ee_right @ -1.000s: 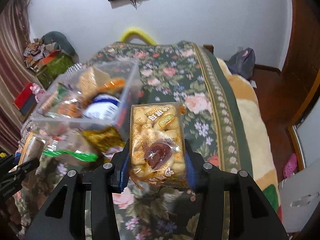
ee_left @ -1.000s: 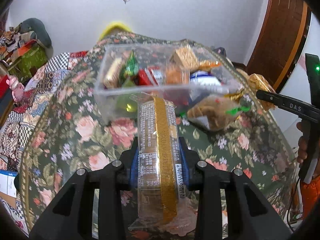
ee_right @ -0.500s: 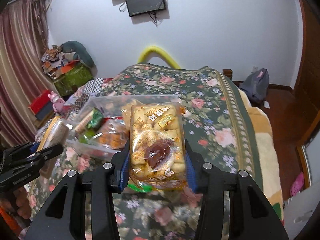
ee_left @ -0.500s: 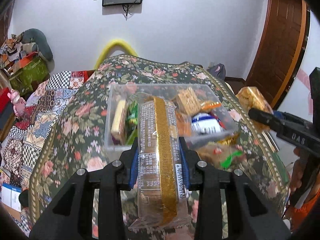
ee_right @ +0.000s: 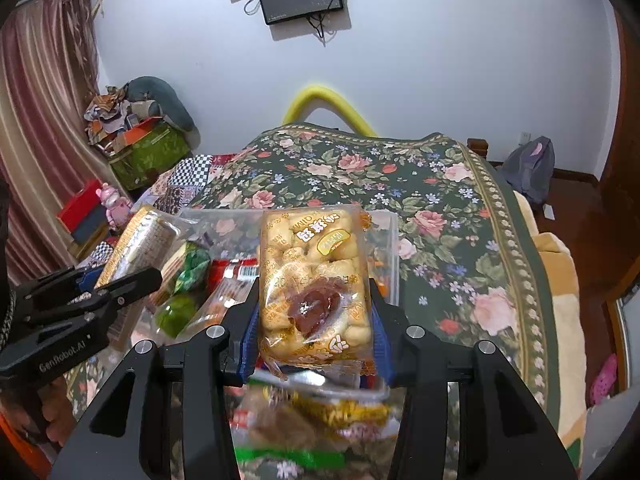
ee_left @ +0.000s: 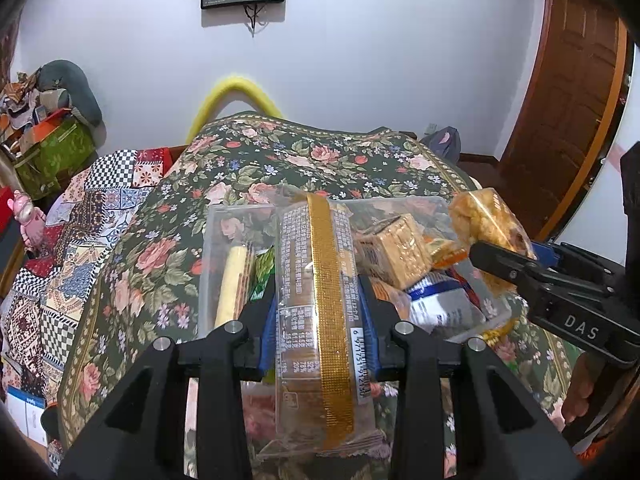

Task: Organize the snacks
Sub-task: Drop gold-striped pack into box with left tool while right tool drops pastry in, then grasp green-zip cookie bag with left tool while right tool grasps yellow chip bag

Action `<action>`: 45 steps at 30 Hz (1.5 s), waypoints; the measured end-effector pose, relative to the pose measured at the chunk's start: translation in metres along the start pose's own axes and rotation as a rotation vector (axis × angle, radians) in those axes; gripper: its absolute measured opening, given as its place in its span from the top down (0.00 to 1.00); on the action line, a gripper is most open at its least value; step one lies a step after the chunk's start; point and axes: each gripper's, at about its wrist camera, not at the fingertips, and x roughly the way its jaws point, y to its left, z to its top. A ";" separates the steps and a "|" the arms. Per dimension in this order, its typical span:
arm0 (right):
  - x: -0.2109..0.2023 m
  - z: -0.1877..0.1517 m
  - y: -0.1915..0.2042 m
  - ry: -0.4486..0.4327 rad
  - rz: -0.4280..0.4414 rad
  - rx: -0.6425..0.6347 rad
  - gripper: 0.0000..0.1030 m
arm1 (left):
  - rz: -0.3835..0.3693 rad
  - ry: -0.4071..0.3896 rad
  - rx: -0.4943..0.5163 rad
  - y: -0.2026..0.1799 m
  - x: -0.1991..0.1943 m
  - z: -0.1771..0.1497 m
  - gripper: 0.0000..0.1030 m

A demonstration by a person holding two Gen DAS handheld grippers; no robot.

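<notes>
left tool (ee_left: 318, 312): I have it clamped on a long clear-wrapped biscuit pack with a gold strip (ee_left: 320, 300), pads at mid-length, front half sticking out unsupported.
right tool (ee_right: 314, 312): I have it clamped on a clear-wrapped pack of pale bread buns with a dark filling spot (ee_right: 314, 280), pads on both long sides.
where the packs are: both in the air, over the near edge of the clear rectangular plastic bin (ee_left: 208, 240) on the bed with the dark floral cover (ee_left: 320, 156).
bin contents: pale yellow bar (ee_left: 232, 280), green wrapper (ee_left: 262, 276), gold-wrapped cube (ee_left: 394, 252), blue-and-white packet (ee_left: 440, 304); fairly full, free gap on the left side.
loose on the bed: crinkly yellow packet and green-striped bag (ee_right: 304, 456) by the bin's near wall, blurred.
handling, biscuits: I judge light, brittle, film slippery; hold mid-length, flat sides, gentle squeeze.
handling, buns: I judge soft and squashy, wrapper crinkles; grip the tray edges, not the bun tops.
risk: the two tools sit near each other over the bin; I'd drop one pack at a time.
</notes>
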 end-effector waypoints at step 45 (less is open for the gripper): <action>-0.004 -0.068 -0.002 0.140 -0.037 -0.076 0.40 | -0.063 0.058 0.059 -0.030 -0.022 -0.044 0.50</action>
